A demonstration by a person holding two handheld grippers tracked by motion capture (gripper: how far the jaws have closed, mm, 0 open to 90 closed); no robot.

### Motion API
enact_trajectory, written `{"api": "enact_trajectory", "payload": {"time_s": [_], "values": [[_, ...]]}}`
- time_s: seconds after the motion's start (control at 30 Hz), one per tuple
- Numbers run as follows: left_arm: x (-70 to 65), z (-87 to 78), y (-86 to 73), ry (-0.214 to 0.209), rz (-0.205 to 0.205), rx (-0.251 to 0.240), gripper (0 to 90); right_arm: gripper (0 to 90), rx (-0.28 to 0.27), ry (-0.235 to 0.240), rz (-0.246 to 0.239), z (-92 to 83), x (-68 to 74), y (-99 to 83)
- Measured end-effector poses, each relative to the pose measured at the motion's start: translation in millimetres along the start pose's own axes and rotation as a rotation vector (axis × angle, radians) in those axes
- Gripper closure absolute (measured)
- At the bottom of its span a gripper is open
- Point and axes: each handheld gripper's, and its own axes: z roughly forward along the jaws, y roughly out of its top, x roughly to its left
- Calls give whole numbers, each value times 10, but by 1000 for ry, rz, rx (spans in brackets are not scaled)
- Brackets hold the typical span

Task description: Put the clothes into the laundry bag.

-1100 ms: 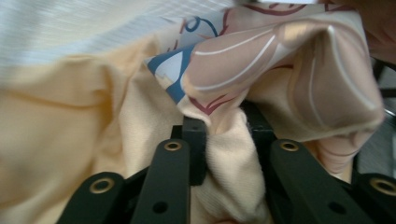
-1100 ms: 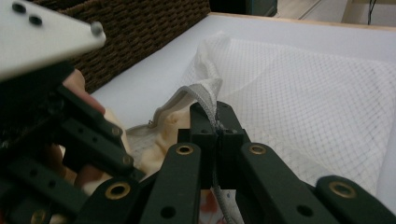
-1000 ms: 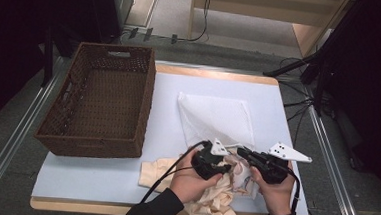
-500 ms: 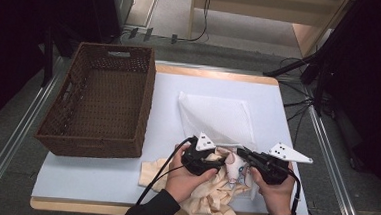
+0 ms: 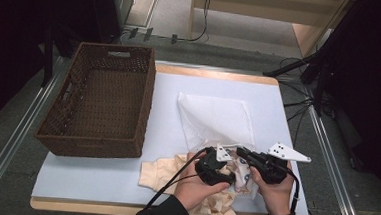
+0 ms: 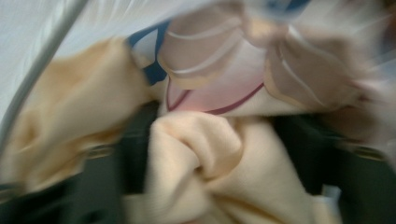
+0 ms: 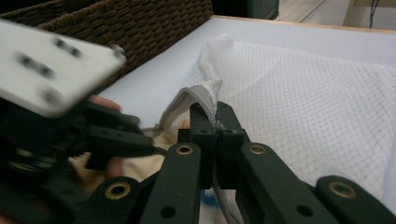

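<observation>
We are putting a cream garment [image 5: 174, 172] into a white mesh laundry bag [image 5: 218, 120]. The bag lies flat in the middle of the table [image 5: 99, 182], to the right of the brown wicker basket [image 5: 98, 107]. The garment is a soft heap at the near edge of the table, and part of it is right at the mouth of the bag.

Our right gripper [image 7: 215, 122] has its jaws pinched tight on the bag's edge [image 7: 198, 95]. We think it holds the edge up so the mouth stays open.

Our left gripper [image 5: 223, 175] sits just beside the right one, close to the bag's mouth. Its jaws have just been opening and now stand about half open. A fold of the cream cloth [image 6: 201, 154] bunches between them. The picture is blurry, so we cannot tell for sure if the jaws press on it. It looks like we are letting go to grab another bit.
</observation>
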Motion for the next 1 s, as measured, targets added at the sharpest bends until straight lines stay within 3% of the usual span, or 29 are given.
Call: {"api": "enact_trajectory", "payload": {"time_s": [0.1, 0.17, 0.27, 0.3, 0.33, 0.37, 0.4, 0.47, 0.57, 0.7, 0.8, 0.93, 1.0], "values": [[76, -55, 15, 34, -51, -44, 694, 888, -5, 6, -17, -14, 26, 12], [159, -163, 48, 70, -107, -106, 733, 888, -11, 7, -19, -32, 33, 18], [297, -281, 67, 171, -195, -192, 735, 889, -24, 3, -17, -64, 31, 31], [321, -279, 66, 204, -188, -193, 734, 889, -30, 5, -17, -67, 35, 36], [327, -203, 54, 241, -139, -152, 729, 888, -30, 5, -21, -71, 44, 42], [336, -107, 31, 230, -116, -97, 711, 888, -29, 6, -23, -65, 61, 46], [351, -50, 1, 191, -110, -66, 674, 889, -26, 5, -29, -57, 68, 44], [350, -82, -28, 162, -110, -102, 608, 889, -18, 6, -30, -44, 67, 34], [386, -256, -6, 29, -158, -150, 453, 888, -14, -2, -18, -49, 26, 21], [355, -440, 30, -5, -126, -138, 303, 888, -12, -5, -10, -48, 4, 19], [324, -558, 28, -54, -126, -173, 244, 888, -11, -5, -11, -41, 3, 13], [170, -583, 55, -115, -82, -188, 156, 887, -9, -8, -7, -30, -5, 8], [95, -530, 78, -112, -58, -171, 138, 887, -7, -10, -8, -21, -6, 4]]}}
